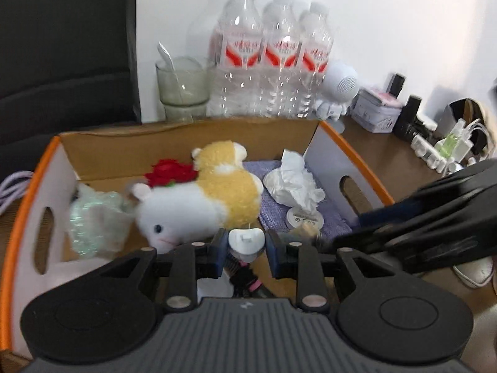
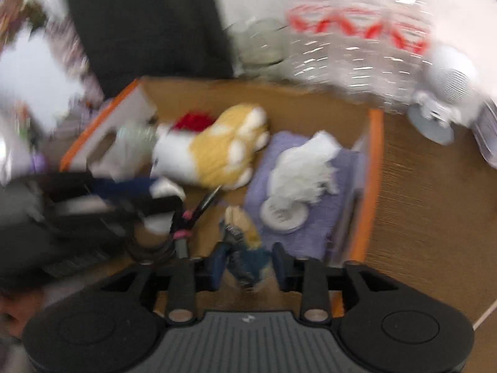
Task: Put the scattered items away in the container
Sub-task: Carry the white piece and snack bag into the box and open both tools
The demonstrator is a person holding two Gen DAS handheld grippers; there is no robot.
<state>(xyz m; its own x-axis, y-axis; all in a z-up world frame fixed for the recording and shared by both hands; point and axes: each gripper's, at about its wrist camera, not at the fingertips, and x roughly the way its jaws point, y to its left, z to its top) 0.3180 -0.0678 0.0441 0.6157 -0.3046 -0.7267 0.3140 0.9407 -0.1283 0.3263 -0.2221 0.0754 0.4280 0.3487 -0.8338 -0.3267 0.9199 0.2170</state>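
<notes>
My left gripper (image 1: pixel 245 245) closes on a small white plastic piece with rounded lobes (image 1: pixel 246 240), above the cardboard box with orange edges (image 1: pixel 351 149). My right gripper (image 2: pixel 248 265) stands open; a blurred blue and tan little figure (image 2: pixel 245 242) is between its pads, but I cannot tell if they touch it. Inside the box lie a fluffy white and yellow plush animal (image 1: pixel 198 205), crumpled white tissue (image 1: pixel 292 183) and woven lilac cloth (image 1: pixel 329 214). Motion blur hides small details.

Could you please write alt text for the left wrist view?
The left gripper hovers over an orange-edged cardboard box with a small white object between its fingers. Inside lie a plush toy, tissue and purple cloth; water bottles stand behind.
</notes>
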